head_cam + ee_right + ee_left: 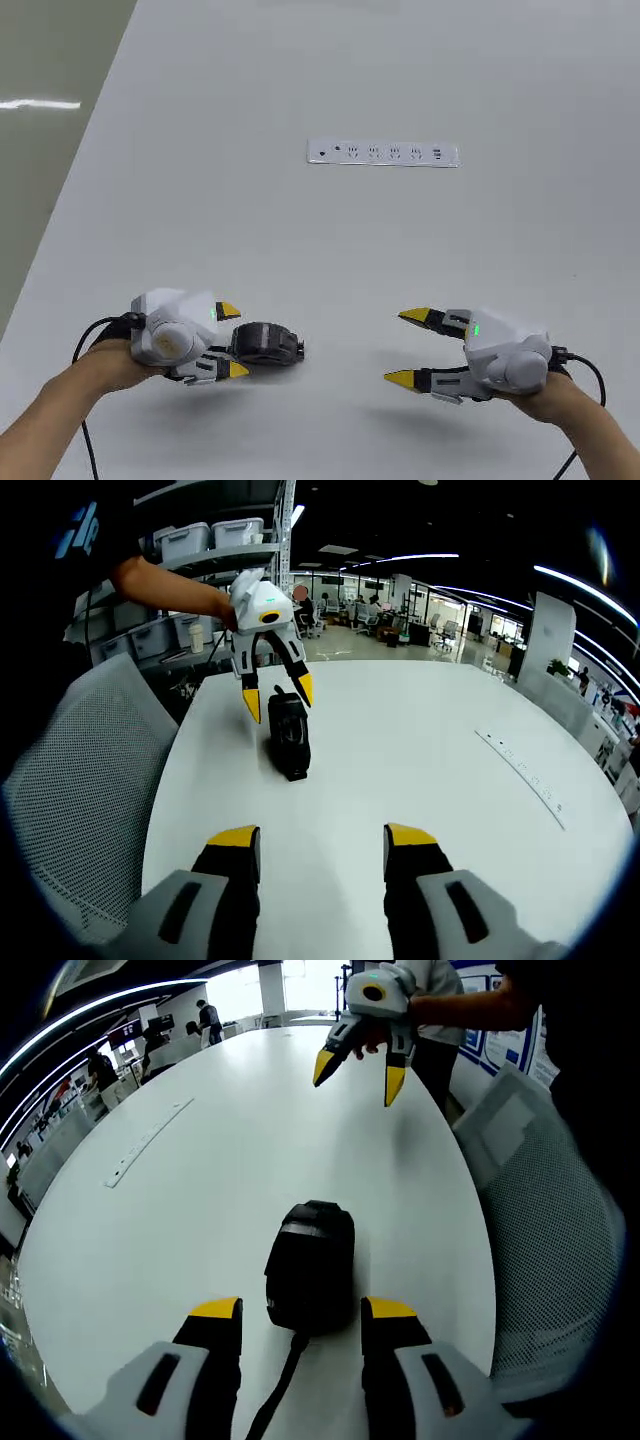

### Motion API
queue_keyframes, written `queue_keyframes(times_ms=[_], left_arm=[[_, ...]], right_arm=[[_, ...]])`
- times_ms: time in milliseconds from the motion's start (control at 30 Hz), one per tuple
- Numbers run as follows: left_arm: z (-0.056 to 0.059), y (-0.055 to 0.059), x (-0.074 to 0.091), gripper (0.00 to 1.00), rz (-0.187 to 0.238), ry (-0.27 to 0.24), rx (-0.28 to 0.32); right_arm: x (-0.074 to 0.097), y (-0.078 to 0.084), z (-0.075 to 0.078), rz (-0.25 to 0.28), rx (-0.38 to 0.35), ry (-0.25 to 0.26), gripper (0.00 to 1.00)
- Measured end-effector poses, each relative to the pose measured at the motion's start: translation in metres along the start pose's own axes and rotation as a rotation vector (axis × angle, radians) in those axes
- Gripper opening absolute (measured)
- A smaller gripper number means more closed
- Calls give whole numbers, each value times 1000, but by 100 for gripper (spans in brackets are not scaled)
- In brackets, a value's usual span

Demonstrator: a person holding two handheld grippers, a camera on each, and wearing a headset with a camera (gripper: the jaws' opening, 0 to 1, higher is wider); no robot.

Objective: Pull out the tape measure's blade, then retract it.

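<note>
Tape measure (310,1265): black matt plastic; table (300,230): smooth matt white top; power strip (383,153): white plastic; chair (90,780): grey mesh.

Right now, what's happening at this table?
A person holds a claw in each hand over a white table. The left claw is open, its jaws flanking the near end of a black tape measure without gripping it. The right claw is open too, off to the side and pointing at it. It has not been extended yet.
</note>
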State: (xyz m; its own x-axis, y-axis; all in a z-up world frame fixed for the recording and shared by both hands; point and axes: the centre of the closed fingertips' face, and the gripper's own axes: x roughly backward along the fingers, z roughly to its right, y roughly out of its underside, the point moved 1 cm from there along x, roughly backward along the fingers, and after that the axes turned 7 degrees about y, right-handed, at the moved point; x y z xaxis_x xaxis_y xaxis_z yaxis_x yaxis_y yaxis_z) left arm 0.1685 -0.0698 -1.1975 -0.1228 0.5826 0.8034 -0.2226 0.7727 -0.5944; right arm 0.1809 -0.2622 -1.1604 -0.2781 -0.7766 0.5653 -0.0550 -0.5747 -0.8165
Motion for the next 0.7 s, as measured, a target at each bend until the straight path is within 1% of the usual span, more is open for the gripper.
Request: queue_keyframes(times_ms=[167,233,367,433,533,600,700], left_arm=[[-2,0,-6,43,-18,21,-20],[-2,-1,-8,42,-25,31,-27],[-1,1,-14,40,-49,54,-49],[-1,2,-17,40,-58,60,-78],[-2,3,-20,39,-74,71,-79],[-3,5,-22,39,-84,79,-83],[-2,7,-24,38,-94,98,-90]], right_arm=[[-11,1,0,-2,11,-18,48],[-16,1,0,-1,15,-26,47],[-24,1,-1,-3,22,-46,46],[-28,1,-2,-3,24,-58,45],[-35,0,-4,0,39,-73,44],[-40,-1,-5,3,53,-80,42],[-49,-1,-7,5,57,-101,42]])
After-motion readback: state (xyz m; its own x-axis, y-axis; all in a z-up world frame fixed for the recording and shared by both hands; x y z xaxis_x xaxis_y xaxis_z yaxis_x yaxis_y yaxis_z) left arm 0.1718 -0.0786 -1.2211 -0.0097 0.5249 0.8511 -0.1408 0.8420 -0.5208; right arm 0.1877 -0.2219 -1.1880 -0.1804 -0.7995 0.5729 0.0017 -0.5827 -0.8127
